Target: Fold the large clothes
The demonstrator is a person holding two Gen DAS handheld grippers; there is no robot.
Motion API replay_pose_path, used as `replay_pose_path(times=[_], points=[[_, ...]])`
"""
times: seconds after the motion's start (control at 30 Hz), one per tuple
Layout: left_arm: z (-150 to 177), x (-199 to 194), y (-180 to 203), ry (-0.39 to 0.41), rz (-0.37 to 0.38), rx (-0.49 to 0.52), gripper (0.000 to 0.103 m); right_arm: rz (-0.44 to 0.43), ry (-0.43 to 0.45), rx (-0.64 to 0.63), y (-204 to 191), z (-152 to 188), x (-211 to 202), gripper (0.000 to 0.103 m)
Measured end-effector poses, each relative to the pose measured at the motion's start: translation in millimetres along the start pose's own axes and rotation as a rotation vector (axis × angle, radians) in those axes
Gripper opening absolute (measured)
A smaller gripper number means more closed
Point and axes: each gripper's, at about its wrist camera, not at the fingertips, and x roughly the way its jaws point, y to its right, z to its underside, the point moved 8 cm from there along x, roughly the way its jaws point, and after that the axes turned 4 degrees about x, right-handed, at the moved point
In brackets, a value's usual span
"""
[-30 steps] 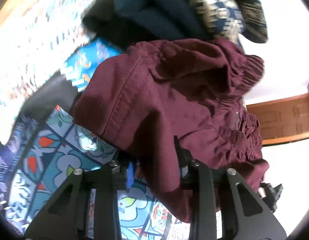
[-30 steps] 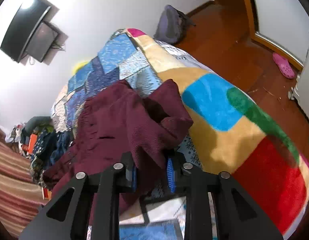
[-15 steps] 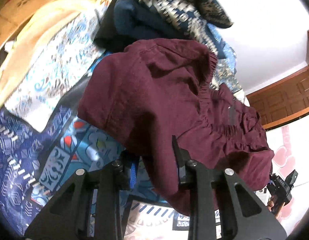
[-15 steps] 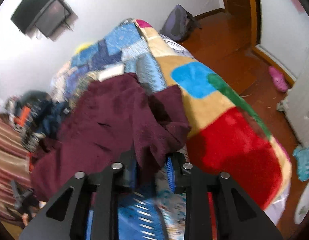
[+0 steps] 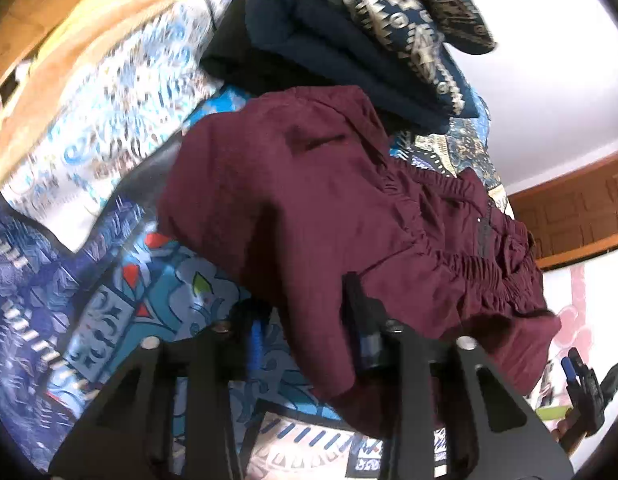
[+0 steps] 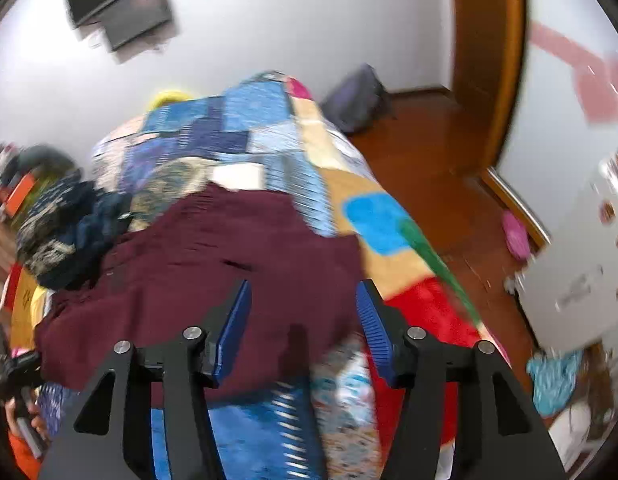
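Maroon garment (image 5: 309, 208) spread on patchwork bed (image 6: 389, 224), left gripper (image 5: 309, 336) pinching its hem, fold hiding one fingertip, right gripper (image 6: 303, 320) spread wide, blurred edges.

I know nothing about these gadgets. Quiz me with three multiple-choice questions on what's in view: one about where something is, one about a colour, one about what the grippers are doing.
1. Where does the pile of dark blue patterned clothes lie?
A. on the wooden floor
B. on the bed beyond the garment
C. in a basket

2. What colour is the garment being folded?
A. maroon
B. yellow
C. white

3. How is the right gripper?
A. shut on cloth
B. open
C. out of view

Answers:
1 B, it sits on the patchwork bedspread past the garment.
2 A, the cloth is dark red in both views.
3 B, its blue pads stand wide apart; the left gripper pinches the garment.
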Motion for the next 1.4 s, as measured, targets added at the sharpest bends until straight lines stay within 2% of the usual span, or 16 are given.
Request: replay_pose_path(times=[0.03,0.17,0.27,0.4,0.43,0.6,0.8,0.9,1.03,1.2,1.4], points=[[2,5,-3,-0.013,0.020,-0.035,0.049,-0.022,-0.002,-0.033,-14,0,1,0.052],[6,25,-17,-0.057,0.071,-0.129,0.051,-0.126,-0.036,-0.133,-70,2,12,0.053],[4,36,-29,-0.060,0.121,-0.217,0.058,-0.191,-0.063,-0.208,-113,10,24,0.053],[1,42,-37,-0.045,0.142,-0.263,0.058,-0.224,-0.111,-0.301,-153,31,45,0.053],[0,41,-37,-0.034,0.139,-0.259,0.054,-0.222,-0.130,-0.321,-159,37,53,0.053],[-8,9,-18,0.059,0.078,-0.127,0.035,-0.162,-0.231,-0.391,-160,75,90,0.053],[-22,-47,42,0.233,-0.011,0.113,0.023,-0.114,-0.180,-0.488,-158,89,90,0.053],[-24,-66,84,0.312,-0.048,0.228,0.016,-0.141,-0.194,-0.461,-154,87,86,0.053],[-22,-76,144,0.385,-0.090,0.393,0.016,-0.202,-0.233,-0.409,-152,81,81,0.053],[-15,-86,213,0.410,-0.014,0.551,0.015,-0.259,-0.236,-0.350,-138,68,66,0.053],[-1,-69,304,0.332,0.152,0.664,0.011,-0.218,-0.158,-0.295,-94,51,41,0.053]])
